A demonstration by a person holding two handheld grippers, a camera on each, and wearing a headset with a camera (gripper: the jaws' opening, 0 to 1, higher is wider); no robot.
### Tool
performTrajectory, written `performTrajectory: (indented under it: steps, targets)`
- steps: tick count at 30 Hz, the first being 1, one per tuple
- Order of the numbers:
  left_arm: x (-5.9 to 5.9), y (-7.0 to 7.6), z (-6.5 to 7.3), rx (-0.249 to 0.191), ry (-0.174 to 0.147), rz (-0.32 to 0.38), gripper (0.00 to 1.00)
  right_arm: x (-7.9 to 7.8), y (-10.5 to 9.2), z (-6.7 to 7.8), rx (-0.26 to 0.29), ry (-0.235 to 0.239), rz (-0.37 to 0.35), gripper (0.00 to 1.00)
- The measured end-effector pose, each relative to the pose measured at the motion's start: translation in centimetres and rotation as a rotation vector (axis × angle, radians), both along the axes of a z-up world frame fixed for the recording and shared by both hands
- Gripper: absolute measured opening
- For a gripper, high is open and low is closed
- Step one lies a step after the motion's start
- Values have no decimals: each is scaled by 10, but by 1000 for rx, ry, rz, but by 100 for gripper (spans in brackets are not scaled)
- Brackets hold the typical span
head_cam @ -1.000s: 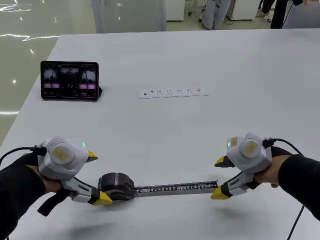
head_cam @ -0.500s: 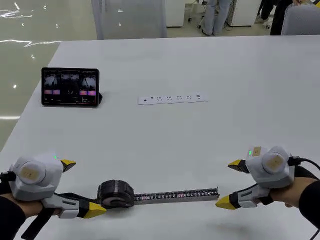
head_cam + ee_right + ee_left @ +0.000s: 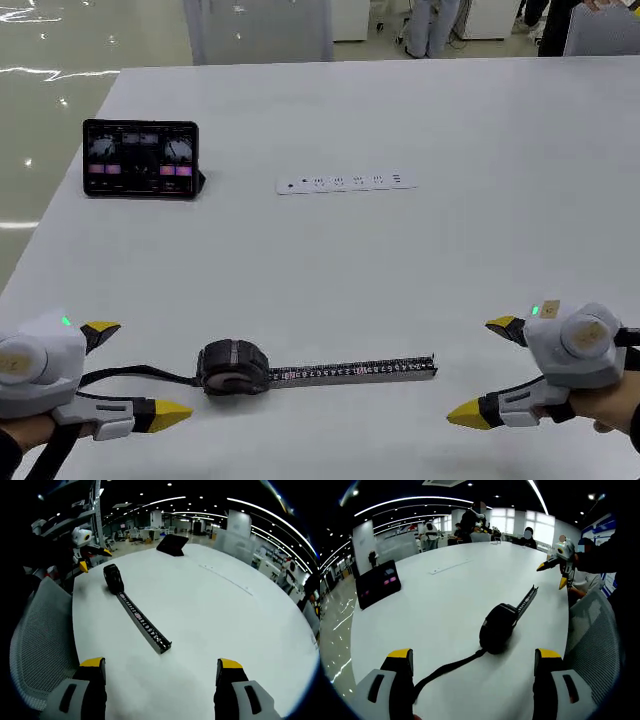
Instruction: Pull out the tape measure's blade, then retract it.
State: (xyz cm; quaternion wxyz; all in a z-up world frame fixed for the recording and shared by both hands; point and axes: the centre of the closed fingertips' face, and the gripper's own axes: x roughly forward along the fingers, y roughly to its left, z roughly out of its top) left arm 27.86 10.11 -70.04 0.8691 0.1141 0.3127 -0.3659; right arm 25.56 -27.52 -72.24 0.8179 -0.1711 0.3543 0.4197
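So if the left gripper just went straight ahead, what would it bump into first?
Probably the tape measure's black case, which sits straight ahead. Its strap lies between the left gripper's open jaws, so it might brush that first.

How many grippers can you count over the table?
2. The left gripper is near-left, beside the tape measure; the right gripper near-right, beyond the blade tip. Both are open.

My left tool [image 3: 135,369] and right tool [image 3: 483,368] are pale grey with yellow-tipped black jaws, each showing a green light.
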Motion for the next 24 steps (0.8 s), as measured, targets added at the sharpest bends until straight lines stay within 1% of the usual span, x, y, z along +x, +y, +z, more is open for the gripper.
performTrajectory:
  steps: [1, 2, 3, 4, 5, 6, 8, 9, 10, 11, 13, 15, 16, 18, 19, 20, 21, 22, 24]
  targets:
    - [-3, 1, 0, -18, 7, 14, 99, -2, -1, 1, 11, -6, -9, 91]
    - [-8, 0, 0, -49, 31, 30, 99, -4, -2, 1, 23, -8, -16, 92]
    - [-8, -2, 3, -89, 22, 36, 99, -5, -2, 2, 33, -12, -21, 94]
    - [-8, 5, 1, -74, 15, 71, 99, -8, -3, 2, 36, -17, -24, 95]
    - [-9, 8, -1, -60, 13, 66, 99, -9, -4, 2, 39, -20, -32, 96]
    - [-11, 13, -5, -44, 16, 81, 99, -10, -6, 3, 42, -27, -41, 97]
    - [-15, 15, -6, -44, 18, 89, 99, -12, -9, 4, 40, -35, -51, 99]
    - [-18, 18, -7, -42, 27, 96, 99, -13, -12, 6, 46, -42, -65, 99]
    - [-20, 18, -6, -42, 27, 96, 99, -13, -13, 9, 58, -49, -77, 99]
    - [-21, 21, -5, -28, 13, 99, 99, -13, -17, 9, 61, -51, -91, 99]
    - [-25, 22, -5, -26, 12, 99, 99, -15, -21, 9, 62, -49, -103, 99]
    - [-27, 24, -4, -50, 8, 112, 99, -18, -25, 10, 75, -45, -122, 99]
    - [-29, 26, -5, -56, 13, 125, 99, -22, -26, 10, 85, -41, -131, 99]
    - [-33, 27, -7, -49, 19, 129, 99, -26, -26, 10, 86, -48, -128, 99]
    - [-35, 28, -8, -51, 24, 131, 99, -29, -26, 11, 79, -63, -126, 99]
    - [-37, 29, -9, -47, 30, 130, 99, -31, -26, 11, 80, -61, -123, 99]
    - [-39, 29, -9, -45, 28, 126, 99, -33, -27, 11, 84, -59, -122, 99]
    - [-40, 29, -10, -41, 30, 124, 99, -36, -26, 13, 103, -56, -125, 99]
    - [-42, 30, -10, -39, 33, 122, 99, -40, -31, 11, 95, -50, -132, 99]
